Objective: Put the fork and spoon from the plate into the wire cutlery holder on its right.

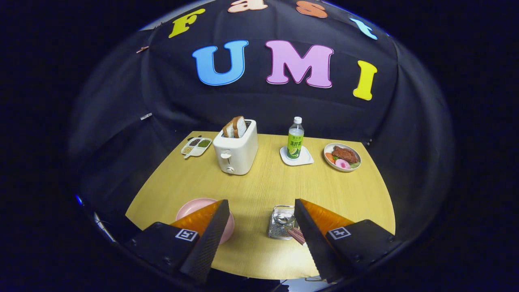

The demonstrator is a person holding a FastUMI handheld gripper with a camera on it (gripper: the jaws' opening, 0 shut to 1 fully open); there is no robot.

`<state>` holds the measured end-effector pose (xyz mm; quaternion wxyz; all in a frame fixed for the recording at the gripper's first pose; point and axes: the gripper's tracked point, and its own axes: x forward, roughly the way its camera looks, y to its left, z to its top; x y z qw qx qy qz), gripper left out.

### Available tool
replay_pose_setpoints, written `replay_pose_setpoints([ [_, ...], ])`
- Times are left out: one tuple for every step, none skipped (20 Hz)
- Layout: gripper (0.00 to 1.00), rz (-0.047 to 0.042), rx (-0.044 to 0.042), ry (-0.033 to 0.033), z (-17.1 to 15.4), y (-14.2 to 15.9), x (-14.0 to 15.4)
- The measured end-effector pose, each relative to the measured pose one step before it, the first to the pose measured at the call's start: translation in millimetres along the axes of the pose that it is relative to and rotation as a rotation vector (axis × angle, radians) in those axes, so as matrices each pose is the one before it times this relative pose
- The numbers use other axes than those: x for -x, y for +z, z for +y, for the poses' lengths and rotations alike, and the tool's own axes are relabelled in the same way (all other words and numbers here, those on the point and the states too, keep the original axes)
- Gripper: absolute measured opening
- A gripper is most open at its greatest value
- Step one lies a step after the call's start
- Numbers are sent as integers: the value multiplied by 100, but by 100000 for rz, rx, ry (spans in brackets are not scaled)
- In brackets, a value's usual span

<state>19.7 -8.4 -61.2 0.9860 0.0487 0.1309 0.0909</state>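
Gripper view rides above near table (259,190) edge, faces booth wall (whole tabletop visible).

The near side of the pink plate (190,209) is covered by the left finger (209,235) of the claw (259,237). The right edge of the wire cutlery holder (280,223) is masked by the right finger (312,239). The utensil ends (295,234) inside cannot be told apart. The bench (259,190) front edge is partly hidden.
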Motion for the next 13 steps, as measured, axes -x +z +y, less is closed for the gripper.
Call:
replay_pose_setpoints([
  [100,-1498,363,-368,326,-196,108],
  [100,-816,515,-196,188,-243,125],
  [100,-434,210,-109,179,-205,69],
  [100,106,-92,690,342,-300,121],
  [100,887,59,706,410,-330,-63],
  [100,209,158,493,177,-272,50],
  [100,479,364,99,40,-31,-111],
  [100,-334,-72,261,56,114,87],
  [100,-1245,-335,513,200,430,5],
  [100,-405,48,386,93,193,28],
  [100,-338,407,64,-24,-2,27],
  [100,-191,305,225,38,4,-35],
  [100,-143,126,243,32,66,-43],
])
